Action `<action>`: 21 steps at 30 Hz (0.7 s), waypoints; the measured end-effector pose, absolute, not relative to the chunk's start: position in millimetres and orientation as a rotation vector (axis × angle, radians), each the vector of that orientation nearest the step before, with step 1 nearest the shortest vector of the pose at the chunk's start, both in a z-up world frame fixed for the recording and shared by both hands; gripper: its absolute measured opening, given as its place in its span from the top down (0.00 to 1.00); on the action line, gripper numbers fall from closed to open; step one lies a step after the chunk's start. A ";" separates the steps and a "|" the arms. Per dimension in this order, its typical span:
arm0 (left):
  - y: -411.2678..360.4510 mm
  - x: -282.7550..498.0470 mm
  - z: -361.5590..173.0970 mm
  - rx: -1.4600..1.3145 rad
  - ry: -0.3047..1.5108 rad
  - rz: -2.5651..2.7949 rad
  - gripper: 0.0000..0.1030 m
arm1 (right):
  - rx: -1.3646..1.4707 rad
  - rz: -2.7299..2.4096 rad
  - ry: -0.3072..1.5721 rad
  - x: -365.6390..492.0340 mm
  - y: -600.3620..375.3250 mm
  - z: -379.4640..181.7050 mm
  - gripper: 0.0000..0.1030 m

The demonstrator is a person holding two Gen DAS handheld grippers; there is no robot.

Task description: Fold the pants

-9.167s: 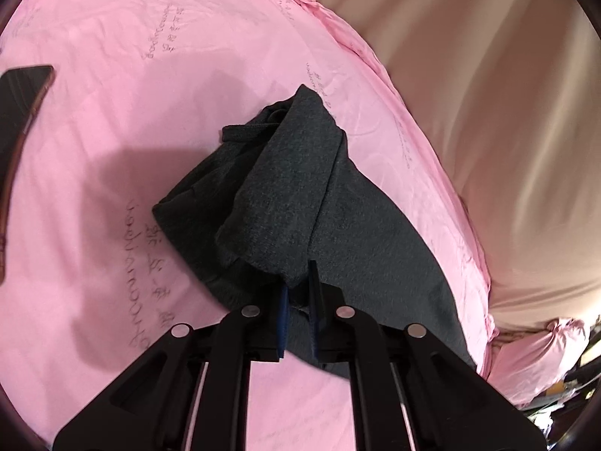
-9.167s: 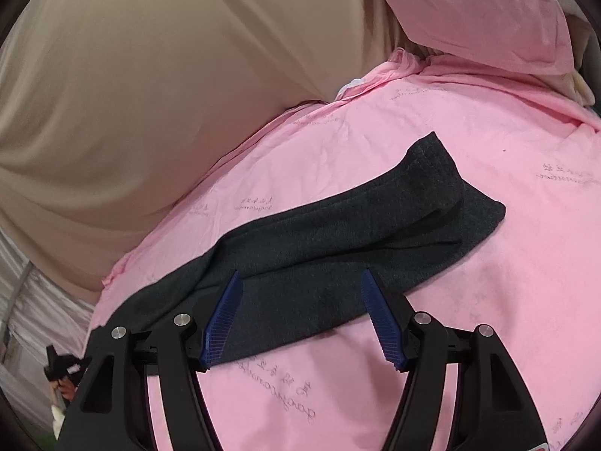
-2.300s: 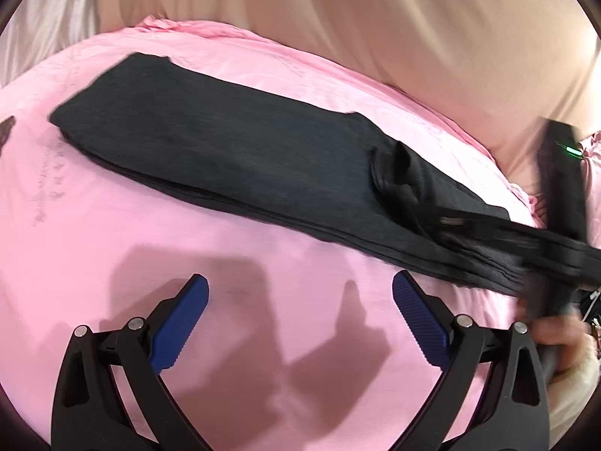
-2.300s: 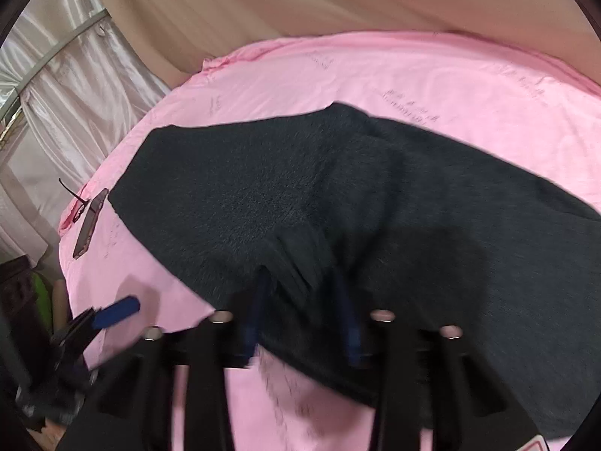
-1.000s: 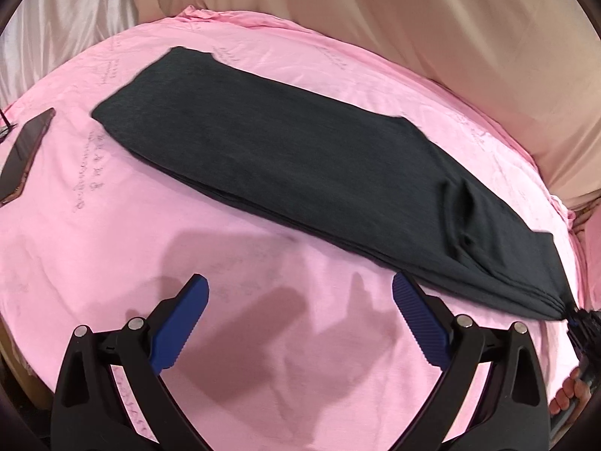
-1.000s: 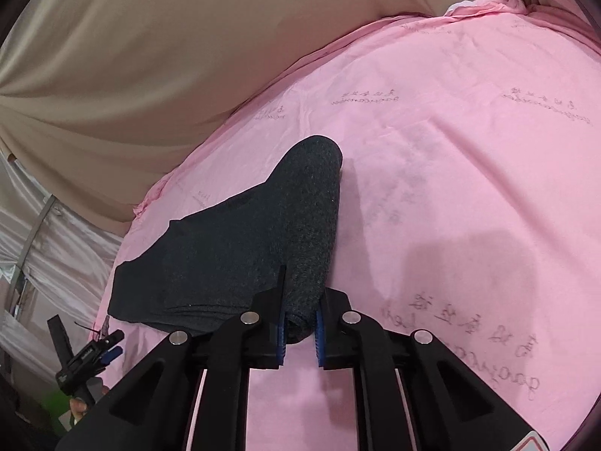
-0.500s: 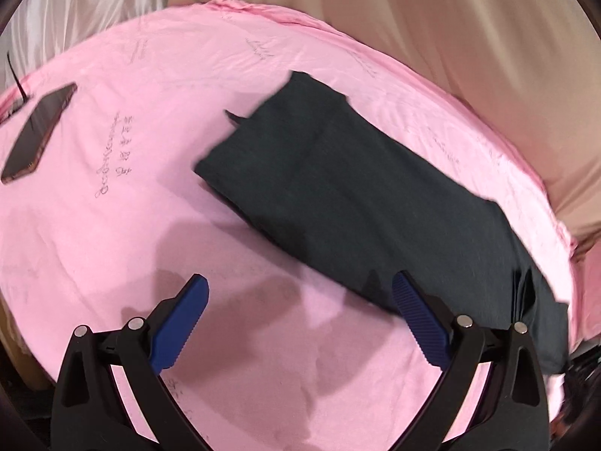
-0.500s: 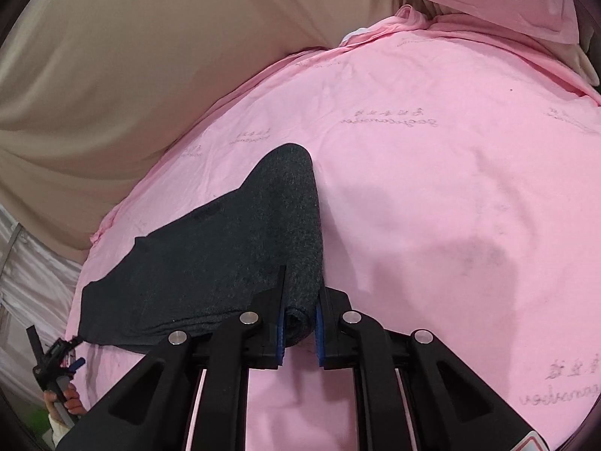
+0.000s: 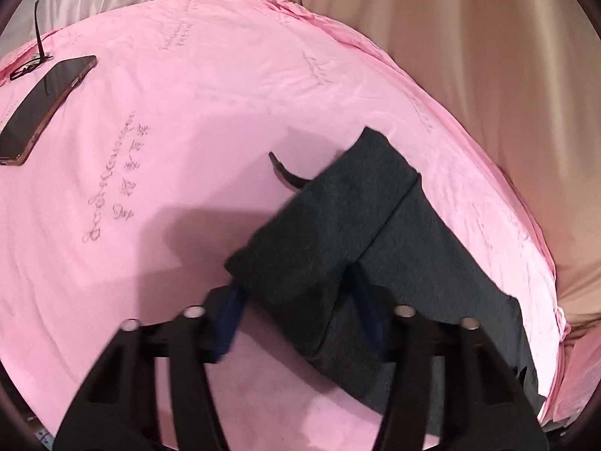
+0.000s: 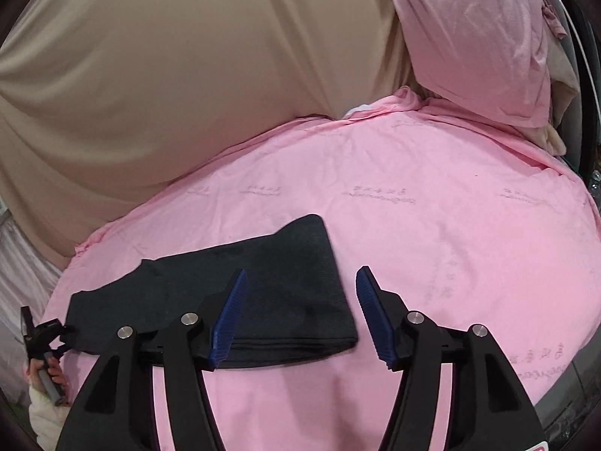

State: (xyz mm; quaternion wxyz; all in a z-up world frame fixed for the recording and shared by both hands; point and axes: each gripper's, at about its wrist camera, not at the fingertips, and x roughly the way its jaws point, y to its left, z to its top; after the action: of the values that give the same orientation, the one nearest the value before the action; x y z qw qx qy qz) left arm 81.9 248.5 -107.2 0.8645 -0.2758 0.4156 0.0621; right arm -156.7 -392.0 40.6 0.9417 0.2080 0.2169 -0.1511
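Observation:
The dark grey pants [image 9: 413,255] lie folded over on the pink bedsheet [image 9: 188,112]. My left gripper [image 9: 295,293] points down at the near corner of the top layer. Its jaws are closing with that folded corner between the blurred blue pads. In the right wrist view the pants [image 10: 263,285] lie flat as a short stack. My right gripper [image 10: 300,274] hovers above the folded end, its jaws opening, with nothing pressed between the pads. The left gripper [image 10: 41,334] also shows there at the far left, held by a hand [image 10: 49,376].
A dark phone [image 9: 45,105] and a thin black cord [image 9: 37,37] lie on the sheet at the far left. Beige drapery [image 10: 188,75] walls the far side of the bed. A pink pillow [image 10: 480,37] leans at the back right.
The pants end was carried over so the long strip became a short stack. My right gripper let go and lifted back. My left gripper came in over the top layer and its jaws narrowed.

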 end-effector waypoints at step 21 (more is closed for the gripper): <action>-45.3 22.9 -39.6 -0.129 0.929 -0.592 0.41 | 0.370 -0.120 0.618 -70.4 -338.7 -0.5 0.32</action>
State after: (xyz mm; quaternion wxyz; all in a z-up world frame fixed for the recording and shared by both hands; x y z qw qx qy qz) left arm 22.9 -45.3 -39.6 0.8500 -0.0614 0.4412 -0.2811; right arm -70.4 -338.7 -0.5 0.9340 0.1809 0.3023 -0.0585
